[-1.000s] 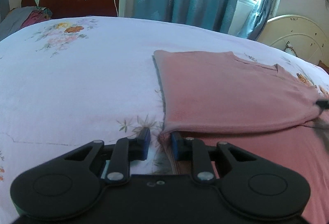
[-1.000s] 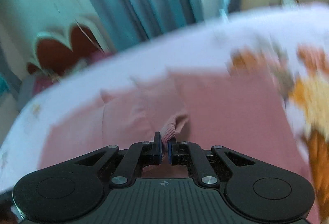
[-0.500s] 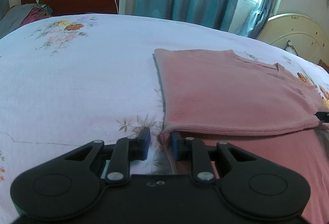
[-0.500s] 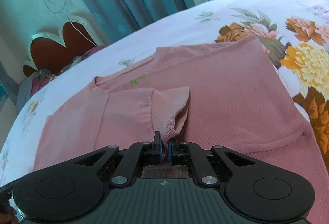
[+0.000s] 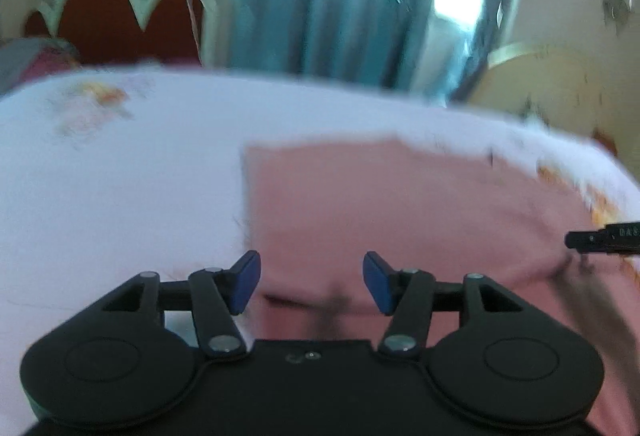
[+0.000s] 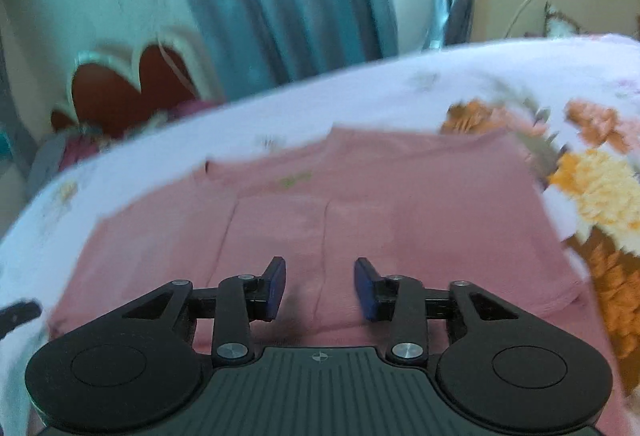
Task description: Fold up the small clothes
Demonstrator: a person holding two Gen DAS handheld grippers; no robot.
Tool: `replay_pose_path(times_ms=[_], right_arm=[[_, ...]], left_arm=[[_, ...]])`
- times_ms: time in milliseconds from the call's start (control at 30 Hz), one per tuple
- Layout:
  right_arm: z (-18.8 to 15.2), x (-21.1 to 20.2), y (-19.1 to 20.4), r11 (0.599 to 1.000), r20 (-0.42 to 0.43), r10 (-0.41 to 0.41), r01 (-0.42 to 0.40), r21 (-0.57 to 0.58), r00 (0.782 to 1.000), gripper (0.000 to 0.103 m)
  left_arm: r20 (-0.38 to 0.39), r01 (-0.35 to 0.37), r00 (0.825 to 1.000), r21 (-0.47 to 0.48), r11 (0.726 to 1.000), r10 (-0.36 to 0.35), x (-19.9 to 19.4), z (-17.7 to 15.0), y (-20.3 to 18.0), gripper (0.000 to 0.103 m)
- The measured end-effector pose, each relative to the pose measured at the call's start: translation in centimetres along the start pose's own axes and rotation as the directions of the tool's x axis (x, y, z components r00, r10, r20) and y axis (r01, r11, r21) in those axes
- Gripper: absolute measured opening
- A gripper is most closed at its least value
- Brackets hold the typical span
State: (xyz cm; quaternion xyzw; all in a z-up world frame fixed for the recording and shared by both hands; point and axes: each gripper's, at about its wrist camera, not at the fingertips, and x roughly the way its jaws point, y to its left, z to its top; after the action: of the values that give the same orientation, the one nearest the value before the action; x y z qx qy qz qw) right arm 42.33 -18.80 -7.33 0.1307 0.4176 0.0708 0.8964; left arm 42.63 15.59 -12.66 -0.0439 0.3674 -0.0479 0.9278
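1. The pink top (image 6: 400,204) lies flat on the floral bedsheet (image 5: 120,196), filling the middle and lower part of both wrist views; its left edge runs straight down the centre of the left view (image 5: 360,204).
2. One side looks already folded in: in the right view a panel with two lengthwise creases sits on the middle of the garment, a small green label showing near the neckline above it.
3. Left gripper (image 5: 311,286): jaws spread wide, nothing between the blue pads, poised just above the near edge of the cloth at the bottom centre of its frame.
4. Right gripper (image 6: 320,288): jaws likewise parted and empty, low over the folded panel. Its tip also pokes in at the right edge of the left view.
5. My read: we're between folds, no cloth in either gripper. Both frames are smeared, so fine wrinkles can't be judged.
6. The next move likely calls for each gripper to pinch a fresh edge, probably the unfolded side or the near hem, catching all layers together.
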Motion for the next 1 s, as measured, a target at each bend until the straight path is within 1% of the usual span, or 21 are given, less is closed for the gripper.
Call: replay_pose_path(times_ms=[33, 100, 167, 200, 233, 300, 367, 433, 533, 600, 633, 667, 700, 733, 767, 800, 833, 867, 900, 933, 1000], right_arm=[[-0.3, 0.7, -0.1, 1.000, -0.034, -0.011, 0.011, -0.008, 0.999, 0.031], [0.3, 0.1, -0.1, 1.000, -0.023, -0.001, 0.001, -0.019, 1.000, 0.032], [1.6, -1.1, -0.3, 1.000, 0.055, 0.022, -0.022, -0.007, 0.998, 0.032], [2.4, -1.1, -0.3, 1.000, 0.074, 0.026, -0.026, -0.001, 0.997, 0.032], [3.4, -0.6, -0.1, 1.000, 0.076, 0.028, -0.028, 0.004, 0.997, 0.032], [5.1, 0.9, 1.1, 0.999, 0.071, 0.040, -0.039, -0.016, 0.997, 0.032], [6.4, 2.9, 3.1, 0.998, 0.057, 0.060, -0.058, -0.038, 0.997, 0.032], [7.2, 5.1, 4.6, 0.994, 0.034, 0.101, -0.100, -0.035, 0.994, 0.032], [7.3, 7.9, 6.7, 0.986, -0.011, 0.154, -0.155, -0.060, 0.988, 0.032], [7.1, 9.1, 7.4, 0.979, -0.051, 0.182, -0.186, -0.088, 0.982, 0.032], [6.9, 9.5, 7.4, 0.977, -0.057, 0.180, -0.185, -0.110, 0.982, 0.032], [6.7, 9.6, 7.1, 0.979, -0.052, 0.154, -0.160, -0.128, 0.987, 0.032], [6.6, 9.6, 6.3, 0.985, -0.039, 0.112, -0.117, -0.131, 0.993, 0.032], [6.6, 9.5, 4.8, 0.993, -0.021, 0.056, -0.058, -0.098, 0.998, 0.032], [6.6, 9.3, 3.5, 0.998, -0.019, 0.029, -0.030, -0.059, 0.999, 0.031], [6.8, 9.2, 2.6, 0.999, -0.017, 0.038, -0.038, -0.029, 0.999, 0.031], [7.0, 9.2, 2.7, 0.999, -0.019, 0.038, -0.039, -0.036, 0.999, 0.032], [7.1, 9.0, 3.3, 0.998, -0.014, 0.025, -0.026, -0.062, 1.000, 0.032], [7.3, 8.7, 4.0, 0.996, 0.002, 0.013, -0.013, -0.086, 1.000, 0.032], [7.3, 8.1, 4.9, 0.995, 0.029, 0.031, -0.028, -0.100, 0.999, 0.032], [7.1, 7.5, 6.8, 0.989, 0.035, 0.098, -0.093, -0.118, 0.995, 0.032]], left_arm=[[-0.065, 0.011, 0.998, 0.008, 1.000, -0.011, 1.2, -0.2, -0.1, 0.056], [-0.037, 0.018, 0.999, 0.037, 0.999, -0.017, 0.6, 0.5, -0.5, 0.057], [-0.004, 0.053, 0.999, 0.022, 0.998, -0.053, 0.5, 1.8, -0.3, 0.058], [0.016, 0.054, 0.998, 0.030, 0.998, -0.055, 0.8, 2.7, -0.5, 0.060], [0.022, 0.051, 0.998, 0.040, 0.998, -0.052, 1.5, 3.8, -0.8, 0.060], [0.050, 0.067, 0.996, 0.046, 0.997, -0.069, 3.2, 6.0, -1.5, 0.060], [0.040, 0.084, 0.995, 0.038, 0.996, -0.086, 5.1, 7.9, -2.3, 0.060], [0.039, 0.097, 0.994, 0.038, 0.995, -0.098, 6.9, 9.1, -2.9, 0.060], [0.003, 0.080, 0.997, 0.047, 0.996, -0.080, 9.6, 9.9, -2.5, 0.060], [-0.019, 0.054, 0.998, 0.033, 0.998, -0.053, 10.7, 9.9, -0.9, 0.061], [-0.023, 0.023, 0.999, 0.026, 0.999, -0.023, 11.0, 9.8, 0.3, 0.061], [-0.031, -0.009, 0.999, 0.009, 1.000, 0.009, 11.0, 9.4, 1.7, 0.061], [-0.037, -0.022, 0.999, -0.017, 1.000, 0.021, 11.0, 9.1, 3.3, 0.061], [-0.027, -0.017, 1.000, -0.043, 0.999, 0.016, 10.7, 8.7, 4.9, 0.062], [-0.040, -0.037, 0.999, -0.058, 0.998, 0.034, 10.5, 8.4, 5.9, 0.062], [-0.034, -0.020, 0.999, -0.063, 0.998, 0.018, 10.1, 8.1, 6.7, 0.062], [-0.032, -0.028, 0.999, -0.074, 0.997, 0.025, 9.8, 8.1, 7.1, 0.062], [-0.023, -0.052, 0.998, -0.091, 0.994, 0.050, 9.0, 8.1, 7.1, 0.062], [0.001, -0.042, 0.999, -0.099, 0.994, 0.042, 8.3, 8.2, 6.8, 0.062], [0.038, -0.020, 0.999, -0.098, 0.995, 0.024, 7.3, 8.2, 6.0, 0.062], [0.078, 0.015, 0.997, -0.067, 0.998, -0.010, 6.1, 8.2, 3.5, 0.064]])
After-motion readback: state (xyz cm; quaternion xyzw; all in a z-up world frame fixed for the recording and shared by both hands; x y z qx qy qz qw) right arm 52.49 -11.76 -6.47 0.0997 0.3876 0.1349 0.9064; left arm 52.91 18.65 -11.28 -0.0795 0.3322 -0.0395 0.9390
